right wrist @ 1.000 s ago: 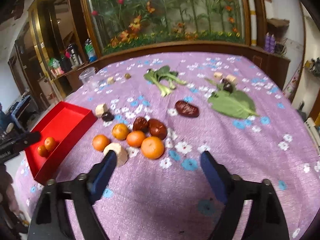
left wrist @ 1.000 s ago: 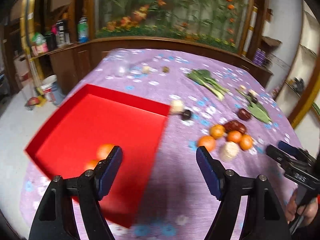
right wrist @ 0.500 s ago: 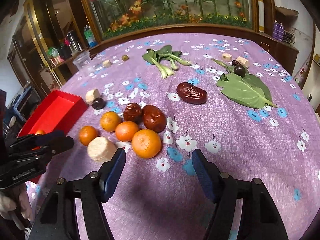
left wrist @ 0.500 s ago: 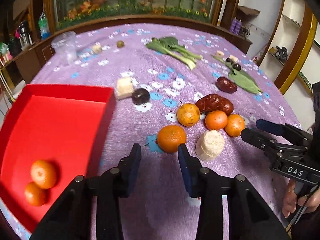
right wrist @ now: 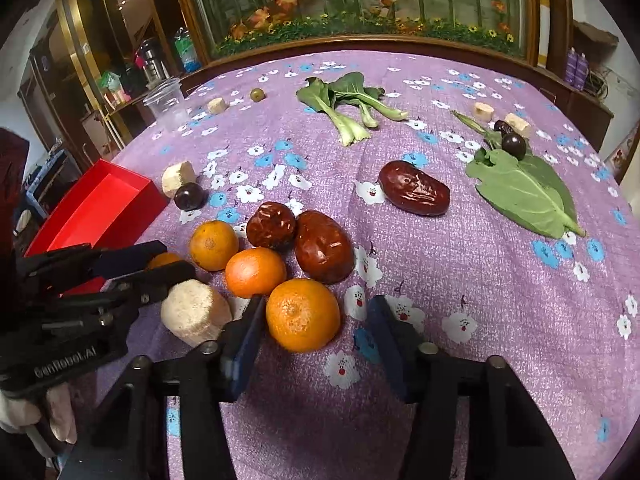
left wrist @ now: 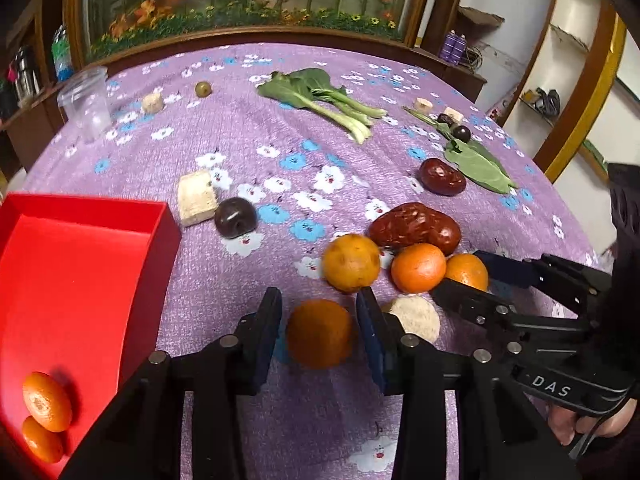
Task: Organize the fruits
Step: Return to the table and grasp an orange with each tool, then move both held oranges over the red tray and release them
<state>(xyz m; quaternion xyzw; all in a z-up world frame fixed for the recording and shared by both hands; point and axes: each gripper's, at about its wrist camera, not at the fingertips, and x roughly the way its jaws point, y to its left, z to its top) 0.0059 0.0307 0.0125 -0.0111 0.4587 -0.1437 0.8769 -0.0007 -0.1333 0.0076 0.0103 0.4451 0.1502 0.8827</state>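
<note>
My left gripper (left wrist: 318,312) is open around an orange (left wrist: 319,334) on the purple cloth; small gaps show beside both pads. My right gripper (right wrist: 316,312) is open around another orange (right wrist: 303,314), its left pad close to it. Two more oranges (left wrist: 351,263) (left wrist: 418,268) lie between them, beside wrinkled red dates (left wrist: 416,226). A red tray (left wrist: 80,272) at the left holds two oranges (left wrist: 47,401). The right gripper shows in the left wrist view (left wrist: 468,276), around its orange (left wrist: 466,272).
A pale root chunk (left wrist: 416,316) lies between the grippers. Another chunk (left wrist: 195,198) and a dark plum (left wrist: 235,217) sit near the tray corner. Bok choy (left wrist: 320,96), a leaf (right wrist: 524,190), a lone date (right wrist: 414,194) and a plastic cup (left wrist: 86,106) lie farther back.
My left gripper swung from over the tray to the fruit cluster, narrowed, and now straddles an orange. My right gripper moved forward and narrowed around its orange.
</note>
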